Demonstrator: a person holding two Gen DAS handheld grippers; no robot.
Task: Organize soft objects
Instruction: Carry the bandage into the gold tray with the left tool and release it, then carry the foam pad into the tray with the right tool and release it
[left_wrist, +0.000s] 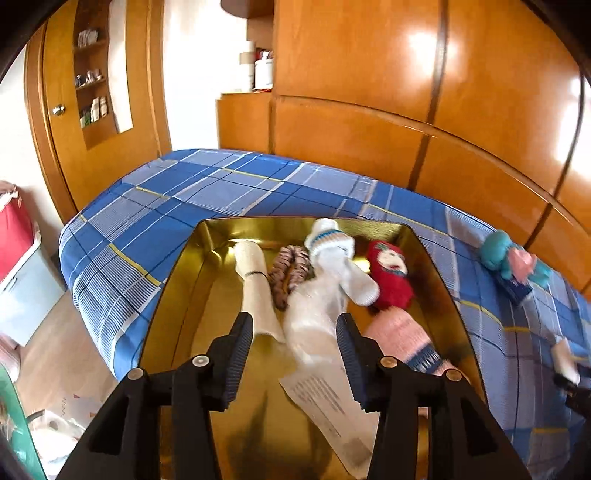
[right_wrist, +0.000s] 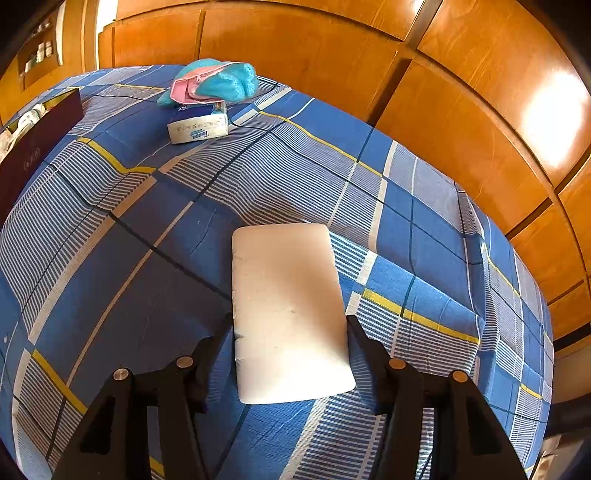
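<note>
A gold-lined box (left_wrist: 177, 295) stands on the blue plaid bed (left_wrist: 166, 206). Inside lie a white sock (left_wrist: 317, 317), a cream sock (left_wrist: 255, 280), a striped scrunchie (left_wrist: 291, 273), a red plush (left_wrist: 391, 277), a pink knit sock (left_wrist: 402, 332) and a paper slip (left_wrist: 332, 406). My left gripper (left_wrist: 293, 328) hovers over the box, open and holding nothing. My right gripper (right_wrist: 290, 318) is shut on a white foam block (right_wrist: 284, 266), with a finger pressed on each long side, just over the bed (right_wrist: 110, 240).
A teal and pink plush (right_wrist: 221, 81) rests on a tissue pack (right_wrist: 197, 127) at the far side of the bed. The box's dark outer wall (right_wrist: 33, 147) shows at the left. Wooden wardrobe panels (right_wrist: 461, 110) run behind the bed.
</note>
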